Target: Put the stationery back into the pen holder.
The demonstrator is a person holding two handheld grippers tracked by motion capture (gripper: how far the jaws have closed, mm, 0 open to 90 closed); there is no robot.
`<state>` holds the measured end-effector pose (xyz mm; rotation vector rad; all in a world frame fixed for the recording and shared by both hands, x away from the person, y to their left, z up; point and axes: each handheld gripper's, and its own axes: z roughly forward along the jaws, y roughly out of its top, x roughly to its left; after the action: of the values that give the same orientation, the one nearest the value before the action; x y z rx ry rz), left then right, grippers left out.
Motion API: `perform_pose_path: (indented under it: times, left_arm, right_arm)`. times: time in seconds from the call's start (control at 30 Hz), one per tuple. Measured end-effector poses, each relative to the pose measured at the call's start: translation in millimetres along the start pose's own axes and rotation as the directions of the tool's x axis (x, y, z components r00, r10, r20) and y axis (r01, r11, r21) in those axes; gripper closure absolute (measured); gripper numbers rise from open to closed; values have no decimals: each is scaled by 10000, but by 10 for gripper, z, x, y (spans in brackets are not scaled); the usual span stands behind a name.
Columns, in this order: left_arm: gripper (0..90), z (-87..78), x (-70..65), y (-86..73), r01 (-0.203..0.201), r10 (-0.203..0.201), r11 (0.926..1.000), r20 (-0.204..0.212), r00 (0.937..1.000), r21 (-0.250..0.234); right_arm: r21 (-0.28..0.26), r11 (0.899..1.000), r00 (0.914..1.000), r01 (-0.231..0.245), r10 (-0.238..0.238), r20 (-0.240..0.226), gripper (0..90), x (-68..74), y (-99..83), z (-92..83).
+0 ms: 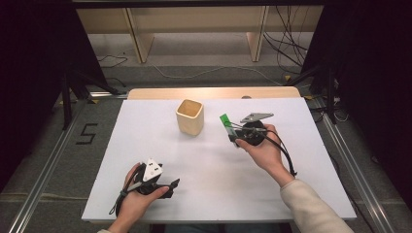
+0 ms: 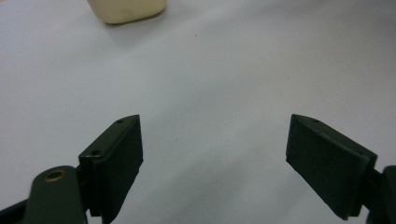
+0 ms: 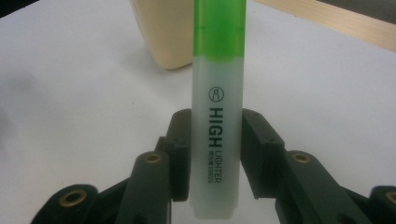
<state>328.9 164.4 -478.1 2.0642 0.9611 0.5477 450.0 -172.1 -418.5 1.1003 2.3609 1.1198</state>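
Up high, we see a white table with a small cream cup standing near its far middle. Our right tongs are just to the right of the cup, a little apart from it, and they hold a green marker pen that sticks out toward the cup. Our left tongs rest low near our side of the table, well apart from the cup and the pen. Next, from the left tongs, we see two black jaws spread wide with bare white table between them, and the bottom of the cream cup far off at the top. Last, from the right tongs, we see the two jaws pressed on the pen, one on each side of its clear white body. The pen's green end points away toward the cup, which stands close behind it. The word HIGHLIGHTER runs down the pen.
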Motion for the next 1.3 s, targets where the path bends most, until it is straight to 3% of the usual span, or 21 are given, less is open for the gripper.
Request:
perform_pose_path:
  times: [1.3]
  left_arm:
    - [188,4,-4,2,46,-46,10000,5,10000,-50]
  right_arm:
    - [-1052,9944,10000,-71,67,-45,662,113,329,307]
